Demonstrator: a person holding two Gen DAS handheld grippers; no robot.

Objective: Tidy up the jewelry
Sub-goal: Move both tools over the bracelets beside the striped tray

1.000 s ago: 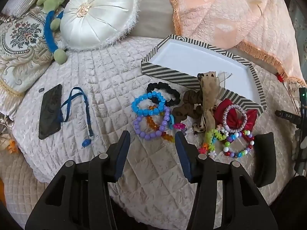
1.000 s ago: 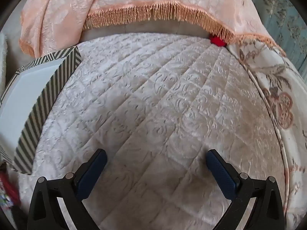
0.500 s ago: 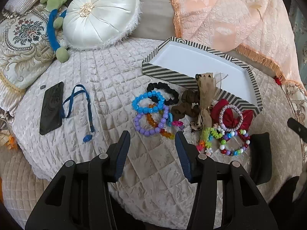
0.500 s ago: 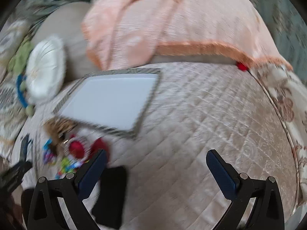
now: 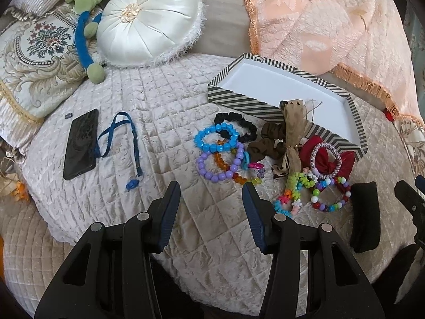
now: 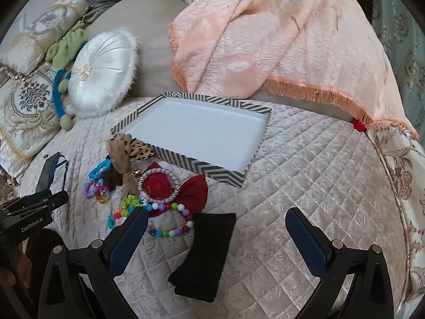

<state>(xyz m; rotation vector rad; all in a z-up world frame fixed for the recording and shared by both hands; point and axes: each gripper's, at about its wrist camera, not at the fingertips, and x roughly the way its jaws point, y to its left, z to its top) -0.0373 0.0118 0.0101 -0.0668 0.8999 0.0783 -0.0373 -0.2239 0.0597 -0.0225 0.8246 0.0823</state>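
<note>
Your left gripper [image 5: 211,202] and right gripper [image 6: 216,228] both have fingers spread wide, holding nothing — the bracelets [image 5: 216,156] lie in a pile just beside the striped box [image 6: 175,159].

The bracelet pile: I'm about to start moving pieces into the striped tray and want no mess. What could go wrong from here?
1. The blue bead bracelet, purple bead bracelet and orange beads overlap, so lifting one may drag the others.
2. The tan ribbon drapes over the striped tray wall and could snag.
3. The quilted cover is soft; a closing tool may pinch fabric.
</note>
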